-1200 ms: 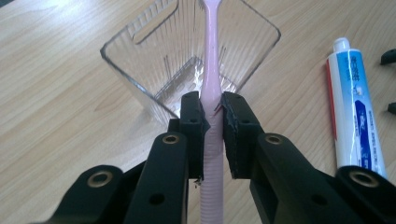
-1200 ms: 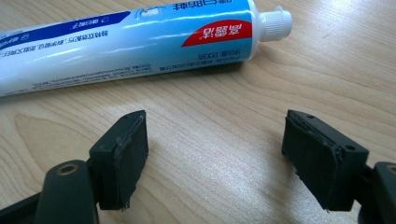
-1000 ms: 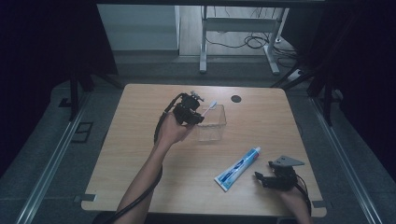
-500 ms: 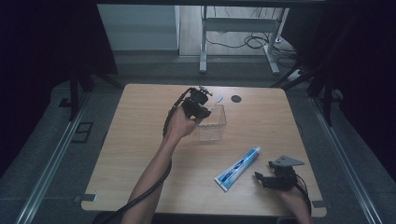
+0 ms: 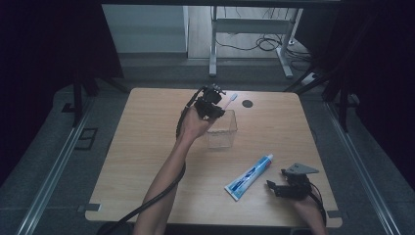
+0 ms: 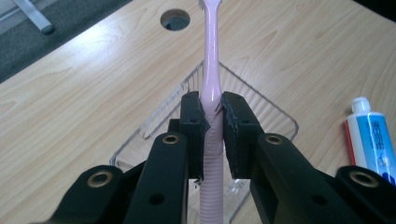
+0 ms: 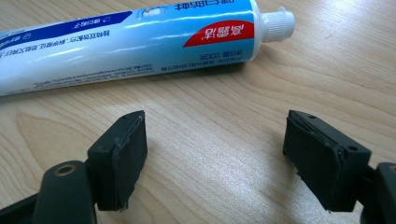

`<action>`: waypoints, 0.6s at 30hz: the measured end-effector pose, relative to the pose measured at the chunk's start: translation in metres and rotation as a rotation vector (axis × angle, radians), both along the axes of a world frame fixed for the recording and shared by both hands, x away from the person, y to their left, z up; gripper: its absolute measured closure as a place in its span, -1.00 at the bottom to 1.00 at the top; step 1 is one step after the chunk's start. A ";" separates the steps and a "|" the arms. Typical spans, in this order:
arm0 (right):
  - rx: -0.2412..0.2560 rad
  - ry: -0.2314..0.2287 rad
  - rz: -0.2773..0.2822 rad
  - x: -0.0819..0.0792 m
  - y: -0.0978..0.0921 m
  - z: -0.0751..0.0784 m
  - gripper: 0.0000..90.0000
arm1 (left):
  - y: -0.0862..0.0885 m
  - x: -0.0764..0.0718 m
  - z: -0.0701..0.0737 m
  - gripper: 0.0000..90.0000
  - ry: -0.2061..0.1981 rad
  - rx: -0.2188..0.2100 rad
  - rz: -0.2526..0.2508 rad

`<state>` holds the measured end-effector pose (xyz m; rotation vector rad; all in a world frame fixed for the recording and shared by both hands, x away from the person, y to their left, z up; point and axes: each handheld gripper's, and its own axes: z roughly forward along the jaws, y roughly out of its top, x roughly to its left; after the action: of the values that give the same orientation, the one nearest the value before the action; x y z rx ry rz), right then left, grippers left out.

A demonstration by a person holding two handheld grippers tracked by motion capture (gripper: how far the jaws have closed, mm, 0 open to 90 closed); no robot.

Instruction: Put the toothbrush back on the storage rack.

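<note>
Left gripper [image 5: 211, 104], arm extended far over the clear container [image 5: 222, 131], pinches a pink toothbrush [image 6: 211, 84], head pointing far-right; right gripper [image 7: 215, 158] rests spread beside the toothpaste tube [image 7: 135, 39].

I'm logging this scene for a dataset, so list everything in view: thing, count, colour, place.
pink plastic toothbrush: one, pink handle, clamped in the left tongs above the clear container.
clear plastic rectangular container: one, transparent, middle of the table.
blue and white toothpaste tube: one, white cap, lying flat at the near right of the table, just ahead of the right tongs.
light wooden table: one, pale wood, with a round dark hole near its far edge.
left tongs: black, shut on the toothbrush, over the container.
right tongs: black, open, low over the table by the tube.
</note>
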<state>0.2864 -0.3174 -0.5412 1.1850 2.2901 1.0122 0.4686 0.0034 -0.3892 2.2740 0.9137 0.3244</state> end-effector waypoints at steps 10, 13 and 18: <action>0.000 0.000 0.001 0.000 0.000 0.000 -0.52 | -0.004 0.007 0.004 0.76 -0.061 -0.045 0.019; 0.000 0.000 0.001 0.000 0.000 0.000 -0.52 | -0.005 0.009 0.004 0.76 -0.074 -0.057 0.027; -0.001 0.000 0.004 0.000 0.000 0.000 -0.52 | -0.008 0.012 0.004 0.76 -0.083 -0.072 0.033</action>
<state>0.2866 -0.3174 -0.5412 1.1809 2.2933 1.0119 0.4801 -0.0042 -0.3848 2.1657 0.9063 0.3917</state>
